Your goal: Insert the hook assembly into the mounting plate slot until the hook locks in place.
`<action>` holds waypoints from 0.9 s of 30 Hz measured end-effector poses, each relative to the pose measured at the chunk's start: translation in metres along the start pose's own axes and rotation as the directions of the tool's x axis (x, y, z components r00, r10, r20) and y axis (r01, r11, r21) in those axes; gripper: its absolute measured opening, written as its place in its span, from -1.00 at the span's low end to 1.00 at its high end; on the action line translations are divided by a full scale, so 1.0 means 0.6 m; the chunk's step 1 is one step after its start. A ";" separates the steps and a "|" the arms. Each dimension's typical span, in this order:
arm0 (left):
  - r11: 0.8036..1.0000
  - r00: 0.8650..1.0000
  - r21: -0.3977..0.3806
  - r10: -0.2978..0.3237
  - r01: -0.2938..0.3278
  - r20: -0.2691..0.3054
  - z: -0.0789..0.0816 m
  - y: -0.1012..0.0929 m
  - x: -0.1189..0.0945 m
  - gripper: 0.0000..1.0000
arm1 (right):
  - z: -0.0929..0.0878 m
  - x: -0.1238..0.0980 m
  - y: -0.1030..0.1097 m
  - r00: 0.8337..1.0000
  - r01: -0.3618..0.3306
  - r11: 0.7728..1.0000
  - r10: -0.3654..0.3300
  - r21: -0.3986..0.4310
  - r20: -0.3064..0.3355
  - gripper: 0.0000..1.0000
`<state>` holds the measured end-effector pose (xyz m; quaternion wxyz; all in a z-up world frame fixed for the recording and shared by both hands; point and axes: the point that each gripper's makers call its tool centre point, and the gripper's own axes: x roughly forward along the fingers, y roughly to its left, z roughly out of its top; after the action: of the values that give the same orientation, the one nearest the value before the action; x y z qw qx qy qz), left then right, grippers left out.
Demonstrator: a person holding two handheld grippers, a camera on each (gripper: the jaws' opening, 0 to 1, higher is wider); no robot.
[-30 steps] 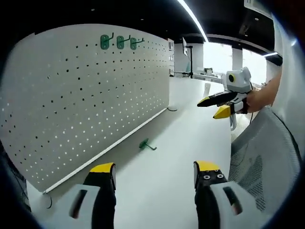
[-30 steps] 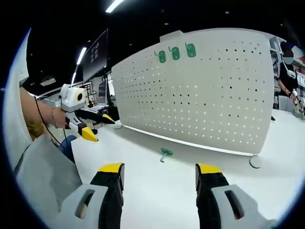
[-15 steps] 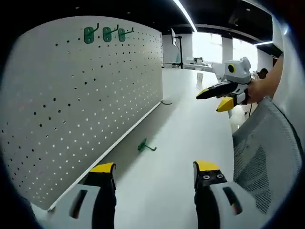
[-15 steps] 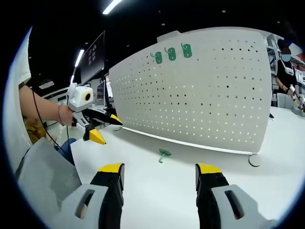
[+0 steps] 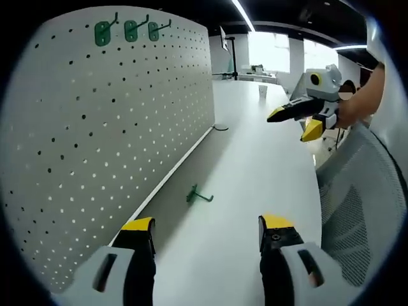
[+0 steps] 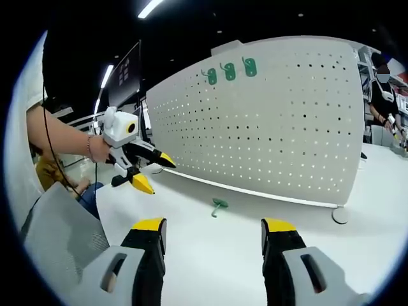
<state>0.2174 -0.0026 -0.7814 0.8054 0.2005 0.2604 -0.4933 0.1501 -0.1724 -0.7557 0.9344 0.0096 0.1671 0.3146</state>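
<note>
A white table (image 5: pixel 255 185) carries a green hook (image 5: pixel 197 195) beside the upright pegboard (image 5: pixel 108 127).

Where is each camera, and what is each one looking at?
Left gripper view: rides on the left gripper, looking along the pegboard and white table; a forearm holding the right gripper shows.
Right gripper view: rides on the right gripper, facing the pegboard; an arm holding the left gripper shows.
Both share: the loose green hook on the table and three green hooks up on the board.
</note>
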 end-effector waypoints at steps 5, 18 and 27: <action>1.000 1.000 0.017 -0.009 0.009 -0.029 -0.002 0.007 0.014 0.35 | -0.001 0.000 -0.001 1.000 0.000 1.000 0.000 0.002 -0.002 0.16; 0.999 0.996 0.034 -0.033 0.036 -0.087 -0.007 0.024 0.046 0.35 | -0.005 -0.002 -0.001 1.000 0.001 1.000 0.000 0.012 -0.008 0.16; 0.996 0.992 0.057 -0.063 0.069 -0.107 0.008 0.024 0.074 0.34 | -0.018 -0.010 -0.005 1.000 0.008 1.000 -0.008 0.021 -0.021 0.16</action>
<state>0.2485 -0.0298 -0.8041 0.7675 0.2416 0.2939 -0.5159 0.1438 -0.1792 -0.7646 0.9336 0.0151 0.1804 0.3091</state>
